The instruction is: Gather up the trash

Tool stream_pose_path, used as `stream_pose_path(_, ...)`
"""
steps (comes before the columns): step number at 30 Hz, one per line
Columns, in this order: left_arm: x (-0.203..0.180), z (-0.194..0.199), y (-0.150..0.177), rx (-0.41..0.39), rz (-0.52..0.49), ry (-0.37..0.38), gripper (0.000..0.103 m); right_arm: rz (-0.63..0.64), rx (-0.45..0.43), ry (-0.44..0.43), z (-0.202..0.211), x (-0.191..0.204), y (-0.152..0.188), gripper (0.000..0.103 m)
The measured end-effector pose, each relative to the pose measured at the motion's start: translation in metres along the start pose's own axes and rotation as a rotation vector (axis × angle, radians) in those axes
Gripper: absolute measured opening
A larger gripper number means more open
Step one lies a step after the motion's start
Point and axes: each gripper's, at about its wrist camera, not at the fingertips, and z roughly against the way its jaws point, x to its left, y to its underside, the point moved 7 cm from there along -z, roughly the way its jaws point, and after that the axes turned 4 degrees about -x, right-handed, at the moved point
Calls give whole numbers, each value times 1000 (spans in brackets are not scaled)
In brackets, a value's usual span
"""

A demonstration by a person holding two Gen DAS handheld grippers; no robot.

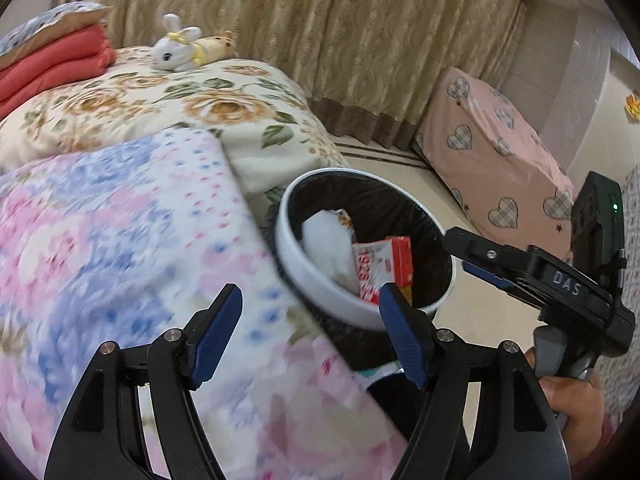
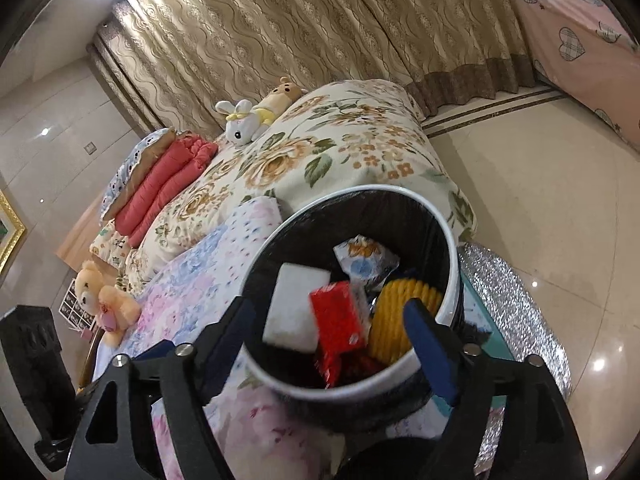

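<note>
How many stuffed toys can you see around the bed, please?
3: a white bunny and a tan bear lying together on the floral bedspread, and a peach teddy bear at the bedside. Others may be hidden.

**Bed and floor**

We see a bed (image 2: 360, 168) under a floral blanket — on it a pastel quilt (image 1: 120, 240), folded red bedding (image 2: 168, 184), a white plush rabbit (image 1: 176, 50) and a plush bear (image 2: 280, 96). The trash bin (image 1: 320, 292) stands beside it on the glossy tile floor (image 2: 540, 200).
</note>
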Motion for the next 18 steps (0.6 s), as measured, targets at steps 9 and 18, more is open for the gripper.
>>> stream_pose_path(9,24,67,30,-124,47,-56,75,85,-116,-5,44,38,34,95)
stream_pose_path(18,43,122,54,-235,49,-135,80,165,-160,7,64,63,62,97)
